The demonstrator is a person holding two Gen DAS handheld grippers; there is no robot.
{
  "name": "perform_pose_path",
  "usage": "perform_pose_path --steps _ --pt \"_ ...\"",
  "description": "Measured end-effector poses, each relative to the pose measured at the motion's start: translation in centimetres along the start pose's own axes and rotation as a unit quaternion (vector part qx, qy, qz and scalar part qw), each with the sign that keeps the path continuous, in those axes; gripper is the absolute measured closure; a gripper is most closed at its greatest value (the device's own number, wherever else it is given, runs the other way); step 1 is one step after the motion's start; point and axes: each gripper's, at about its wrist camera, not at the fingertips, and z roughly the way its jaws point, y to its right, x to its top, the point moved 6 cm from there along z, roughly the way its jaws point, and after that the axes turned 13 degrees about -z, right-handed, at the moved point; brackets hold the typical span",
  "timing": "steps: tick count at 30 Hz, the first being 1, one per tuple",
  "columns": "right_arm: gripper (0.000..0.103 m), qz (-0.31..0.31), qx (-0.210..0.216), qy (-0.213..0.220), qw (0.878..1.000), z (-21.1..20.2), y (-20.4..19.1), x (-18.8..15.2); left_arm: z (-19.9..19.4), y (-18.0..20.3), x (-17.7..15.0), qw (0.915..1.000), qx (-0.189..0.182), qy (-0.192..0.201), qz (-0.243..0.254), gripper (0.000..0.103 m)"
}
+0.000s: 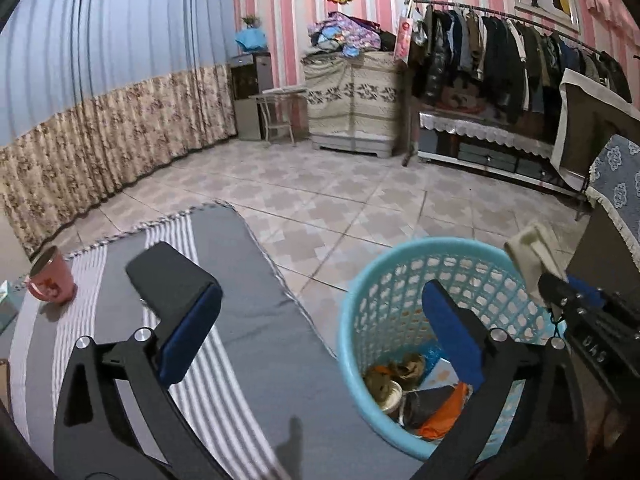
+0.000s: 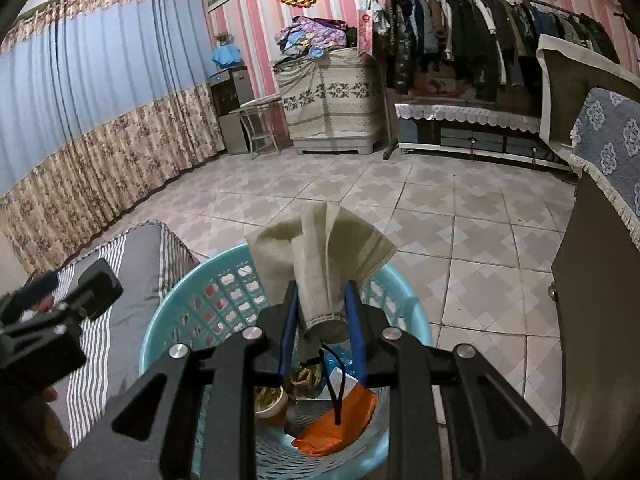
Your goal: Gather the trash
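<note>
Left wrist view: my left claw (image 1: 316,320) stands fully spread and empty, one finger over the striped grey table (image 1: 256,320), the other over the blue basket (image 1: 404,264). The basket already holds trash (image 1: 416,392): an orange wrapper, a small cup, crumpled scraps. A pink mug (image 1: 50,280) sits near the table's far left edge. My right claw (image 1: 560,292) enters from the right, carrying a beige cloth (image 1: 528,256) above the basket's far rim.

Right wrist view: the right claw (image 2: 322,320) is nearly closed, its pads pinching the beige cloth (image 2: 320,248), which fans out upward above the blue basket (image 2: 168,320). The trash (image 2: 332,424) lies at the bottom, directly below.

Risk: the cloth spreads wide toward the far rim; released here, it may drape over the rim or slide onto the floor. The two claws are close, so a sideways move could knock them together.
</note>
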Motion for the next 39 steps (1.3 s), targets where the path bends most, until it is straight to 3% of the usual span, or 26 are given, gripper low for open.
perform_pose_path --steps 7,8,9,11,13,15,22,33,39 --pt "0.078 -0.012 0.007 -0.007 1.000 1.2 -1.4 -0.1 -0.8 -1.0 0.9 0.9998 0.008 0.014 -0.015 0.006" --pt "0.071 -0.014 0.004 -0.008 1.000 1.3 -1.4 -0.2 -0.9 -1.1 1.0 0.9997 0.008 0.016 -0.019 0.006" --pt "0.053 -0.013 0.003 -0.008 1.000 1.4 -1.4 -0.4 -1.1 -1.2 1.0 0.9996 0.008 0.018 -0.022 0.006" --pt "0.028 -0.004 0.002 -0.003 1.000 1.5 -1.2 -0.4 -1.2 -1.6 1.3 0.9993 0.010 0.021 -0.029 0.006" --pt "0.025 -0.002 -0.001 -0.004 1.000 1.6 -1.0 -0.6 -1.3 -1.9 1.5 0.9990 0.011 0.022 -0.037 0.006" --pt "0.015 0.001 -0.008 -0.009 1.000 1.8 -0.8 -0.9 -1.3 -2.2 1.6 0.9987 0.009 0.021 -0.045 0.006" --pt "0.005 0.014 -0.019 -0.010 1.000 1.5 -0.1 -0.7 -1.7 -2.7 1.5 0.9986 0.015 0.027 -0.043 0.006" --pt "0.005 -0.018 -0.030 -0.009 0.999 0.5 -1.8 -0.7 -3.7 -4.8 2.0 0.9960 -0.015 0.016 -0.086 0.006" --pt "0.005 -0.032 -0.014 0.004 0.999 -1.5 -4.0 -1.1 -6.0 -8.6 -0.1 0.9973 0.041 0.017 -0.059 0.006"
